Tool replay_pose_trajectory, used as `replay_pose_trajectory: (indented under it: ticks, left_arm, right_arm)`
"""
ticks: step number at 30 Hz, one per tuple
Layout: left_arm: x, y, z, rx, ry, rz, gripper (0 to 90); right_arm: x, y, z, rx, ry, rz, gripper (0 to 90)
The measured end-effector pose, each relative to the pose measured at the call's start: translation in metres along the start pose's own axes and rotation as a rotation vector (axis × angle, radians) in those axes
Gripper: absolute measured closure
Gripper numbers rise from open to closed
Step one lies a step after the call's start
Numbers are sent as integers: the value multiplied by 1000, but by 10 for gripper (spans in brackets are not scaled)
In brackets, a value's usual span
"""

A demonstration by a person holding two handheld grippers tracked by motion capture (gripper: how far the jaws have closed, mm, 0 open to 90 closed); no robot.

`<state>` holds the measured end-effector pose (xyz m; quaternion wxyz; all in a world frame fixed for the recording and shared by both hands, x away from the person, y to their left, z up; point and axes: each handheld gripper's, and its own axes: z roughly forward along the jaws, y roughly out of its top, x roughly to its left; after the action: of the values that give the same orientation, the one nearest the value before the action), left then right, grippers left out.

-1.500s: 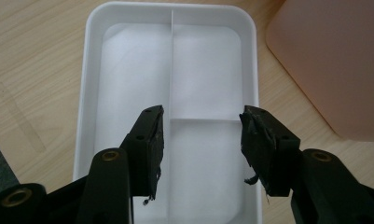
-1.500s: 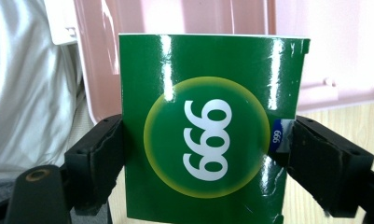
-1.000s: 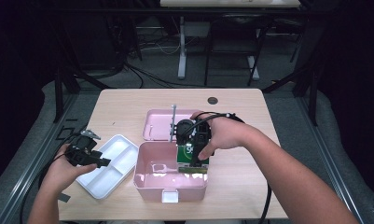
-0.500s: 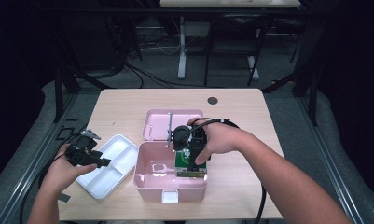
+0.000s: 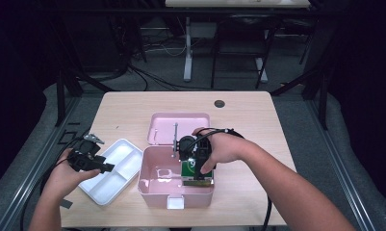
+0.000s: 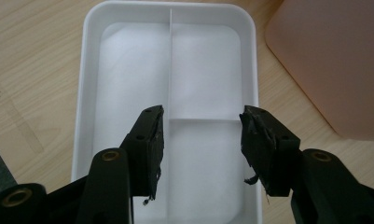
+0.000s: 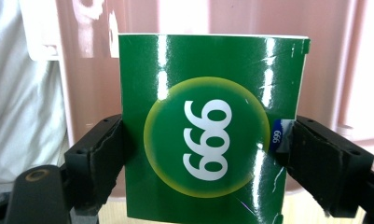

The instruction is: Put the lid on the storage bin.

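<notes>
A green box (image 7: 208, 126) printed with "999" sits between the jaws of my right gripper (image 7: 198, 158), which is shut on its two sides. In the high view that green box (image 5: 194, 169) hangs inside the right part of the open pink lunch box (image 5: 154, 185), under my right gripper (image 5: 195, 173). My left gripper (image 6: 201, 135) is open over a white divided tray (image 6: 128, 70) with nothing between its jaws. The high view has the left gripper (image 5: 96, 163) at the left rim of the white tray (image 5: 109, 190).
The pink lid (image 5: 161, 125) lies flat behind the lunch box, with a thin grey utensil (image 5: 175, 134) on its right part. A dark round grommet (image 5: 219, 103) sits near the table's far edge. Cables trail from both grippers off the near edge.
My right gripper has come toward the near side and lower with the green box, into the pink lunch box. The left gripper has stayed over the white tray.
</notes>
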<state>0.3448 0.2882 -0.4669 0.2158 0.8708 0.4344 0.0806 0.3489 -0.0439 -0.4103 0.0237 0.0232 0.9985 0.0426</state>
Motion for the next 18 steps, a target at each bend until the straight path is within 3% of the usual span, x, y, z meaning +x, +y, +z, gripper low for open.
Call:
replay_pose_trajectory:
  ticks: [18]
  left_arm:
    - [0,0,0,0,1,0,492]
  right_arm:
    - [-4,-2,32,17,12,-11,155]
